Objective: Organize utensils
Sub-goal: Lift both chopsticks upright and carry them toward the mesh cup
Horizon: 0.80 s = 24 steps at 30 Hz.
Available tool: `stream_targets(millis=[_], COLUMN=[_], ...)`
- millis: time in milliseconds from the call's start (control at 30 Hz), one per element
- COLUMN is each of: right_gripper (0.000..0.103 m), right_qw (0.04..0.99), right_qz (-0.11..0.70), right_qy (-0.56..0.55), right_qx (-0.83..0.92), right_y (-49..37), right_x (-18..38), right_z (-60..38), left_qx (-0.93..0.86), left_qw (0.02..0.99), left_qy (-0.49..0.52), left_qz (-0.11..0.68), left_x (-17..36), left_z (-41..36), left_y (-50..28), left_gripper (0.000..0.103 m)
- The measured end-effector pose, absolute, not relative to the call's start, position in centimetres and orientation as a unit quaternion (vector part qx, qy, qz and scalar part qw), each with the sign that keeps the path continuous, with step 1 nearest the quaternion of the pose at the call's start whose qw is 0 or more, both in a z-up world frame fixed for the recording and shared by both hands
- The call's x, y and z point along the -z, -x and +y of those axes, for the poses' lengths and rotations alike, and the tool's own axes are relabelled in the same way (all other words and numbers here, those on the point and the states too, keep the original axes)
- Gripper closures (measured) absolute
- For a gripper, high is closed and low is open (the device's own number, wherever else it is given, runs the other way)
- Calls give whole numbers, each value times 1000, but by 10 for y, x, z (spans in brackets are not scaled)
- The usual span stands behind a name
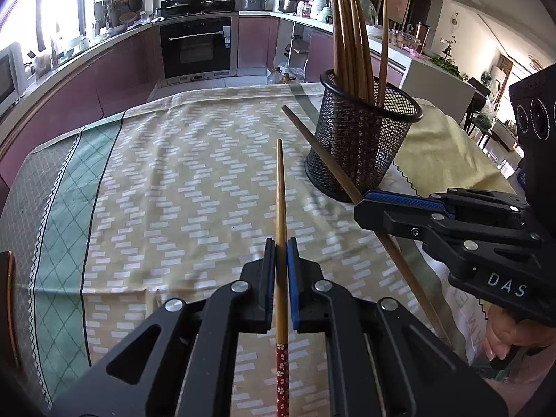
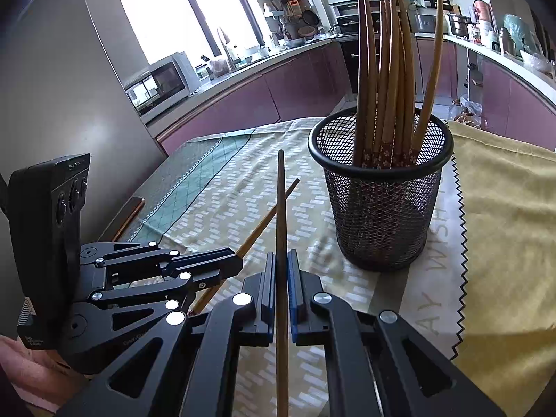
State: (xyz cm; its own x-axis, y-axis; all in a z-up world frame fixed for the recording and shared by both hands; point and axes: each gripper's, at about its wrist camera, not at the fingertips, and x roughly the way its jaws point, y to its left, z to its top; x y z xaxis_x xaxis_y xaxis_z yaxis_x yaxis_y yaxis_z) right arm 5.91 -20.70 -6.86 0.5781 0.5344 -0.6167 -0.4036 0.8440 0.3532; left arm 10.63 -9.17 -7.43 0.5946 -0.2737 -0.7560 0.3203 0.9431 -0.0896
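A black mesh cup stands on the table with several wooden chopsticks upright in it. My left gripper is shut on a light chopstick with a red flowered end, held above the cloth and pointing away; it also shows in the right wrist view. My right gripper is shut on a darker chopstick, tip pointing left of the cup. In the left wrist view that gripper and its chopstick sit just in front of the cup.
A patterned beige and green tablecloth covers the table, with a yellow cloth to the right under and behind the cup. Kitchen counters and an oven lie beyond the table's far edge. A wooden chair edge is at the left.
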Motion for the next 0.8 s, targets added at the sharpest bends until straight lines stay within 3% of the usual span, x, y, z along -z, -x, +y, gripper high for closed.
stream_targets(millis=[800], right_gripper=[97], right_qw=[898], right_qz=[322], right_qy=[-109], right_qx=[-279], right_y=[-39], right_x=[40], right_z=[-219], left_qx=[199], left_qw=[901], left_qy=[-7], left_qz=[385], left_x=[36], left_z=[-80], left_y=[-86], left_gripper=[96])
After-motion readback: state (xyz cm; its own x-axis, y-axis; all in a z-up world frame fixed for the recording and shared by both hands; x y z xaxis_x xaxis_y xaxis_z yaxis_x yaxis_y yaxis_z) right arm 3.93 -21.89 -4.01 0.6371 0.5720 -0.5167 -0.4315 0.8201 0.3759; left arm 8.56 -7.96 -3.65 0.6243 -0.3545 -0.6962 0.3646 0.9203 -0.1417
